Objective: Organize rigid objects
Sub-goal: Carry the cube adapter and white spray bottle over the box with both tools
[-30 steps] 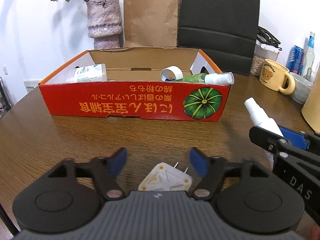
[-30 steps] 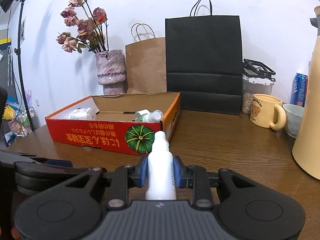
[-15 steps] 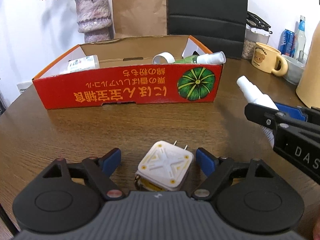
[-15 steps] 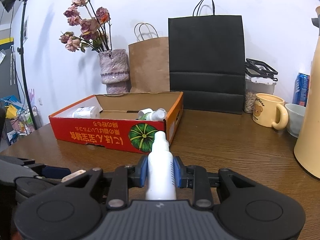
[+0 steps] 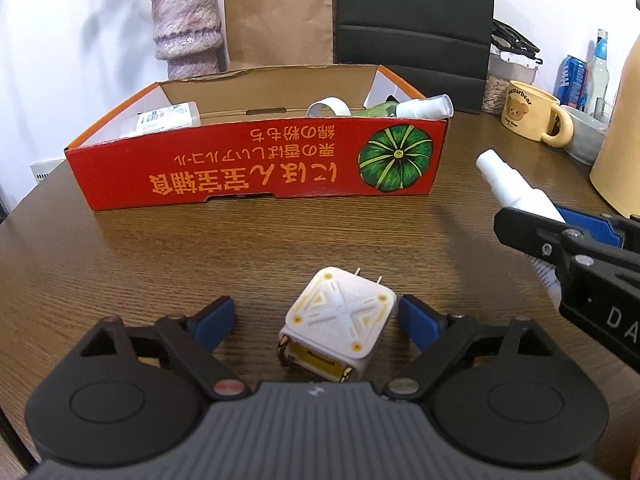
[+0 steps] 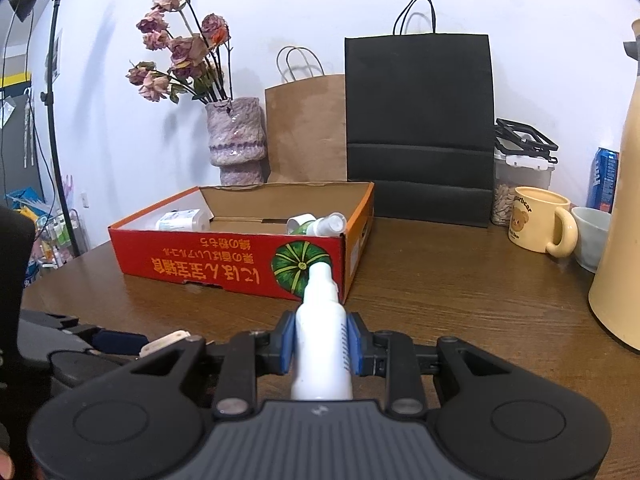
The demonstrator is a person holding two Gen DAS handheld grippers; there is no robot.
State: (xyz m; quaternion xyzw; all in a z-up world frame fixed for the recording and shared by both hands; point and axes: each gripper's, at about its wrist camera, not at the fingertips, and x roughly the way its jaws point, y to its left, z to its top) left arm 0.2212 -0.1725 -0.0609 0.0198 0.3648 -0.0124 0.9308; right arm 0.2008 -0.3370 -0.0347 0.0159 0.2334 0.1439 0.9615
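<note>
A white cube charger (image 5: 339,318) with yellow trim and metal prongs lies on the wooden table, between the open fingers of my left gripper (image 5: 316,318); the pads stand apart from it. My right gripper (image 6: 321,340) is shut on a white spray bottle (image 6: 321,334), held above the table; it also shows in the left wrist view (image 5: 516,190). The red cardboard box (image 5: 256,164) with a pumpkin print stands beyond, holding a white bottle (image 5: 168,119), a tape roll (image 5: 329,107) and a green spray bottle (image 5: 404,109). The box shows in the right wrist view (image 6: 224,266) too.
Behind the box stand a flower vase (image 5: 186,26), a brown paper bag (image 5: 278,12) and a black bag (image 5: 414,20). At the right are a bear mug (image 5: 530,114), a bowl (image 5: 588,138), a jar, cans and a cream jug (image 6: 622,240).
My left gripper has tilted down and drawn back, so the charger shows fully between its open fingers. The right gripper keeps its hold on the spray bottle, edging slightly closer to the box.
</note>
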